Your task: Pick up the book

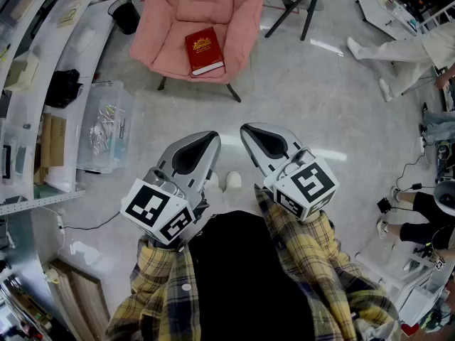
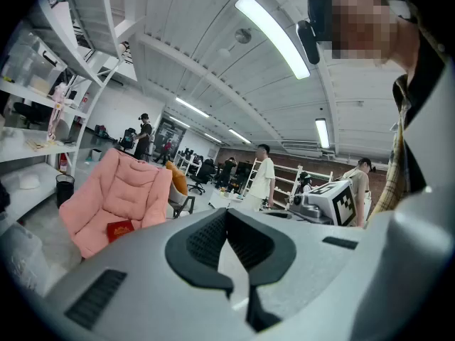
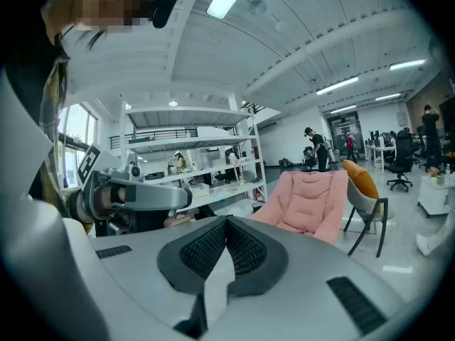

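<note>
A red book (image 1: 204, 50) with a gold emblem lies flat on the seat of a pink padded chair (image 1: 178, 20), far ahead of me on the floor. In the left gripper view the book (image 2: 119, 229) shows small on that chair (image 2: 124, 187), to the left of the jaws. My left gripper (image 1: 211, 138) and right gripper (image 1: 247, 130) are held side by side in front of my body, well short of the chair. Both are shut with nothing between their jaws. The right gripper view shows the pink chair (image 3: 311, 203), but the book is hidden there.
A clear plastic bin (image 1: 106, 126) stands on the floor at the left beside white shelves (image 1: 35, 98). A dark-legged chair (image 1: 293, 2) stands behind the pink one. People sit and stand at the right (image 1: 405, 48). Cables (image 1: 405, 176) lie on the floor there.
</note>
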Motion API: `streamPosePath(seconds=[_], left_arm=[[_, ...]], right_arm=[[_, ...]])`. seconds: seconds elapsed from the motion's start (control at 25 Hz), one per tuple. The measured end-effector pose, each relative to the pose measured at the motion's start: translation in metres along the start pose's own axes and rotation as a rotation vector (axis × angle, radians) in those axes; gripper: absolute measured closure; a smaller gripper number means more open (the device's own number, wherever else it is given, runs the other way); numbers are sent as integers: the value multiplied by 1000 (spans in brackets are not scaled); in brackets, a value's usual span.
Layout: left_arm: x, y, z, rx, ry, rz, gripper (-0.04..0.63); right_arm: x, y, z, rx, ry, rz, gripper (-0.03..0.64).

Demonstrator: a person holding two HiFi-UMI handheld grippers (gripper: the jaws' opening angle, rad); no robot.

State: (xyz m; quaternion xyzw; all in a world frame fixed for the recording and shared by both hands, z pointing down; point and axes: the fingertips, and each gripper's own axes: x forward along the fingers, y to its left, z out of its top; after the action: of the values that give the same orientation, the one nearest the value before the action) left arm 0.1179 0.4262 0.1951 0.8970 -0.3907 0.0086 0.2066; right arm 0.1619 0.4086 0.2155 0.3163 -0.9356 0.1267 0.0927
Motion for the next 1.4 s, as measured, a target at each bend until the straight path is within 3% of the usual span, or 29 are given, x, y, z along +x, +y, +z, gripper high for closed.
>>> streamPosePath(seconds=[0.48, 0.84, 1.12, 1.4], left_arm=[[18, -12, 0, 3, -21, 14, 591], [13, -11, 5, -17, -66, 78, 591], [2, 20, 8, -37, -78, 119, 591], [-11, 81, 21, -58, -81, 129, 591]], right_arm=[[-17, -13, 1, -16, -13, 8, 598], [-16, -15, 2, -20, -8, 59, 598], [12, -10, 2, -22, 11, 85, 598], [68, -6, 9, -20, 33, 81, 598]])
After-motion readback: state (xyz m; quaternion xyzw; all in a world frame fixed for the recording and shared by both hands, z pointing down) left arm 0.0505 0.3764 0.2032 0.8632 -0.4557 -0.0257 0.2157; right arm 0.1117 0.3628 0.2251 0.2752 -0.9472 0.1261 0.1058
